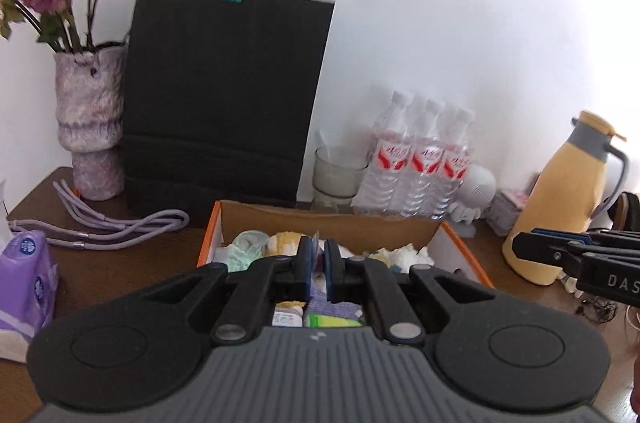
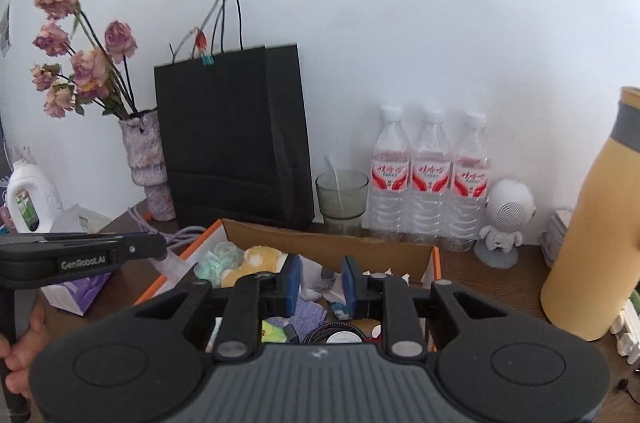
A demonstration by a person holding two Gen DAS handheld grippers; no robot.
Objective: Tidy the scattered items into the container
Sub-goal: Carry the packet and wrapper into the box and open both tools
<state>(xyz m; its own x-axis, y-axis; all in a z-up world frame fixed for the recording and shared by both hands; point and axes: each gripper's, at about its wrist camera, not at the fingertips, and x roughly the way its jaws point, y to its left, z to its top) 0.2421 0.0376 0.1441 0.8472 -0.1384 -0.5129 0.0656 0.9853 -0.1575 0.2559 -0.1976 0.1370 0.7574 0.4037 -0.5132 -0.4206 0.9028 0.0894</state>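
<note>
An open cardboard box [image 1: 320,219] with an orange rim sits on the brown table, also seen in the right wrist view [image 2: 328,243]. It holds several small things: a pale green item [image 1: 244,247], a yellow one [image 2: 256,259], white crumpled pieces and a purple cloth [image 2: 308,315]. My left gripper [image 1: 319,259] hovers over the box's near side, shut with nothing in it. My right gripper [image 2: 322,279] hovers over the same box, its blue pads slightly apart and empty. A purple cable [image 1: 120,223] and a purple tissue pack [image 1: 24,275] lie left of the box.
Against the wall stand a black paper bag [image 1: 224,95], a vase of dried roses [image 1: 90,127], a glass [image 2: 342,195], three water bottles [image 2: 430,183] and a white robot figure [image 2: 506,219]. A yellow jug [image 2: 588,243] is at the right, a white bottle [image 2: 28,199] far left.
</note>
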